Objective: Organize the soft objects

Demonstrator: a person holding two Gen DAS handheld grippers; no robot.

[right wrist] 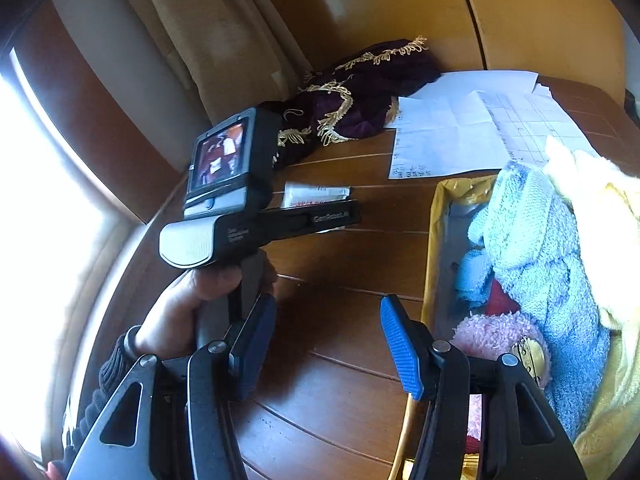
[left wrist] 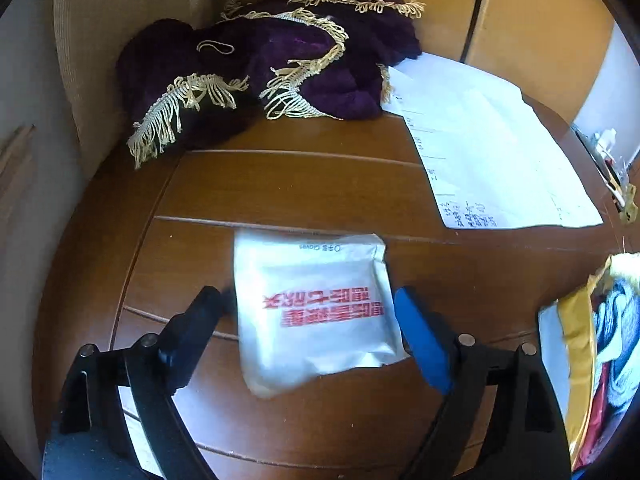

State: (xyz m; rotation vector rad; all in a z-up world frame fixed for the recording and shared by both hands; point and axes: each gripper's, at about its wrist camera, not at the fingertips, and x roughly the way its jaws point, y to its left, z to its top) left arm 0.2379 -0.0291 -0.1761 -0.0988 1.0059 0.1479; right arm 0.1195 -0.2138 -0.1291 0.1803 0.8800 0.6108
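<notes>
A white sealed packet (left wrist: 316, 308) with red print lies flat on the brown wooden table (left wrist: 300, 184). My left gripper (left wrist: 312, 320) is open, and its fingers straddle the packet's left and right edges. A crumpled purple cloth (left wrist: 280, 60) with gold fringe sits at the table's far side. In the right wrist view my right gripper (right wrist: 328, 344) hangs open and holds nothing, just left of a gold box (right wrist: 434, 248). The box holds a blue knit cloth (right wrist: 536, 248), a pink fluffy item (right wrist: 492, 332) and a yellow cloth (right wrist: 600, 200). The packet (right wrist: 316, 194) shows beyond the left tool's body (right wrist: 280, 220).
White paper sheets (left wrist: 480, 140) cover the table's far right. The gold box (left wrist: 576, 344) stands at the right edge of the left wrist view. A hand (right wrist: 192, 304) in a dark sleeve grips the left tool. A beige curtain (right wrist: 208, 32) and a wooden wall panel (right wrist: 520, 12) stand behind the table.
</notes>
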